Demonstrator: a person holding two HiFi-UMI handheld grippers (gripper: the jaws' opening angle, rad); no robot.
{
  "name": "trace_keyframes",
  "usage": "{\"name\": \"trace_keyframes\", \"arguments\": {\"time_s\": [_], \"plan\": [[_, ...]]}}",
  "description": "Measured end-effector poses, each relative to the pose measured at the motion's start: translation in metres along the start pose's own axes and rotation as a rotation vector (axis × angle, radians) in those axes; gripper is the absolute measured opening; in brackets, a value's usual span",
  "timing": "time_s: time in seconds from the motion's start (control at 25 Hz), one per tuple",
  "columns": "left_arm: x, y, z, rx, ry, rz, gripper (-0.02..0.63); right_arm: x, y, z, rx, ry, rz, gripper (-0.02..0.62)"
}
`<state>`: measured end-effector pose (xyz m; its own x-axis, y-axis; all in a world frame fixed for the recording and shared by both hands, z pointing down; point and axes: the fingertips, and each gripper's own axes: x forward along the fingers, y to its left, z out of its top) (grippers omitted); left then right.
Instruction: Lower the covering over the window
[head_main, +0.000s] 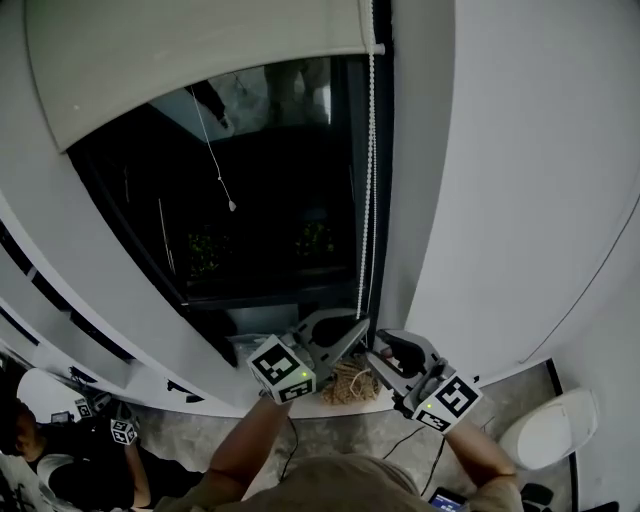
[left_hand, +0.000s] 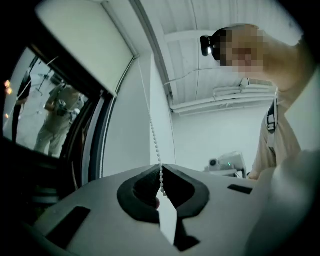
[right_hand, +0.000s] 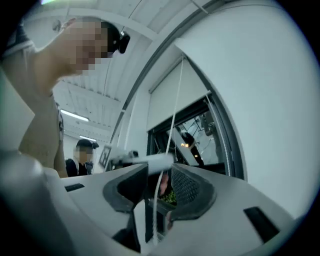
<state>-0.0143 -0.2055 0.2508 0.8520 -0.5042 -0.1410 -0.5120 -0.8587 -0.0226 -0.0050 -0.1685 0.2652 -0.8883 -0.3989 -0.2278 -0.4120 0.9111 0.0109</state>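
White bead chain (left_hand: 152, 135) pinched in left tongs (left_hand: 161, 169) (right tongs (right_hand: 159, 172) parted around it).

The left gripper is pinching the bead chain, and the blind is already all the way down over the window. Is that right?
Not quite. The left gripper does pinch the bead chain, but the blind is not all the way down. The head view shows it high up near the top, with most of the dark window uncovered below it.
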Motion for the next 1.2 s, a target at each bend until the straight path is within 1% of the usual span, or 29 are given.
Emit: {"name": "trace_keyframes", "arguments": {"time_s": [0.04,0.08,0.16,0.2,0.24,0.32,0.36,0.44,0.48,0.52,0.6,0.64,0.68,0.72,0.76,0.8,0.88,0.96,1.0,1.04,1.08,1.16,1.2], "plan": [[-0.003,-0.006,-0.023,-0.037,0.03,-0.014,0.022,-0.003,-0.004,0.008,0.015,-0.02,-0.016,0.13],[-0.005,-0.013,-0.044,-0.081,0.05,-0.029,0.022,-0.001,-0.007,0.018,0.009,-0.034,-0.028,0.13],[-0.009,-0.027,-0.073,-0.16,0.05,-0.047,0.022,0.012,-0.009,0.032,-0.058,-0.032,-0.035,0.13],[-0.011,-0.033,-0.079,-0.189,0.036,-0.052,0.022,0.019,-0.009,0.035,-0.095,-0.02,-0.036,0.13],[-0.013,-0.038,-0.082,-0.205,0.021,-0.057,0.022,0.027,-0.009,0.035,-0.123,-0.005,-0.04,0.129],[-0.016,-0.045,-0.08,-0.205,0.012,-0.068,0.023,0.037,-0.011,0.032,-0.148,0.024,-0.057,0.119],[-0.017,-0.045,-0.077,-0.198,0.015,-0.071,0.023,0.041,-0.012,0.031,-0.143,0.03,-0.063,0.051],[-0.02,-0.04,-0.072,-0.188,0.002,-0.074,0.023,0.046,-0.014,0.03,-0.11,0.023,-0.062,0.013],[-0.026,-0.038,-0.069,-0.194,-0.027,-0.074,0.023,0.047,-0.014,0.029,-0.103,0.016,-0.066,0.01],[-0.035,-0.036,-0.067,-0.217,-0.075,-0.071,0.023,0.046,-0.015,0.026,-0.112,0.012,-0.08,0.009],[-0.055,-0.027,-0.06,-0.3,-0.202,-0.047,0.033,0.041,-0.02,0.015,-0.135,0.026,-0.117,0.008],[-0.063,-0.018,-0.054,-0.321,-0.255,-0.02,0.082,0.039,-0.022,0.007,-0.129,0.049,-0.123,0.008],[-0.067,-0.006,-0.044,-0.31,-0.288,0.013,0.137,0.037,-0.023,-0.003,-0.11,0.077,-0.116,0.008],[-0.067,0.004,-0.033,-0.27,-0.298,0.042,0.162,0.036,-0.021,-0.014,-0.088,0.107,-0.1,0.006],[-0.063,0.01,-0.02,-0.214,-0.291,0.056,0.171,0.035,-0.015,-0.026,-0.066,0.132,-0.08,0.007],[-0.055,0.012,-0.007,-0.155,-0.27,0.053,0.178,0.034,-0.008,-0.036,-0.05,0.146,-0.06,0.006],[-0.03,0.009,0.016,-0.06,-0.212,0.015,0.18,0.034,0.004,-0.043,-0.042,0.15,-0.035,0.008],[-0.008,0.004,0.029,-0.019,-0.149,-0.029,0.179,0.037,0.009,-0.043,-0.037,0.146,-0.025,0.008],[-0.001,0.0,0.03,-0.02,-0.119,-0.052,0.165,0.038,0.009,-0.044,-0.02,0.144,-0.023,0.008],[0.004,-0.005,0.029,-0.031,-0.097,-0.079,0.071,0.037,0.009,-0.045,0.008,0.141,-0.021,0.008],[0.006,-0.009,0.028,-0.049,-0.088,-0.101,0.032,0.035,0.009,-0.046,0.041,0.137,-0.012,0.008],[0.007,-0.008,0.028,-0.066,-0.098,-0.105,0.025,0.028,0.007,-0.043,0.091,0.127,0.03,0.008],[0.005,-0.003,0.026,-0.053,-0.098,-0.082,0.023,0.022,0.006,-0.042,0.096,0.127,0.052,0.009]]}}
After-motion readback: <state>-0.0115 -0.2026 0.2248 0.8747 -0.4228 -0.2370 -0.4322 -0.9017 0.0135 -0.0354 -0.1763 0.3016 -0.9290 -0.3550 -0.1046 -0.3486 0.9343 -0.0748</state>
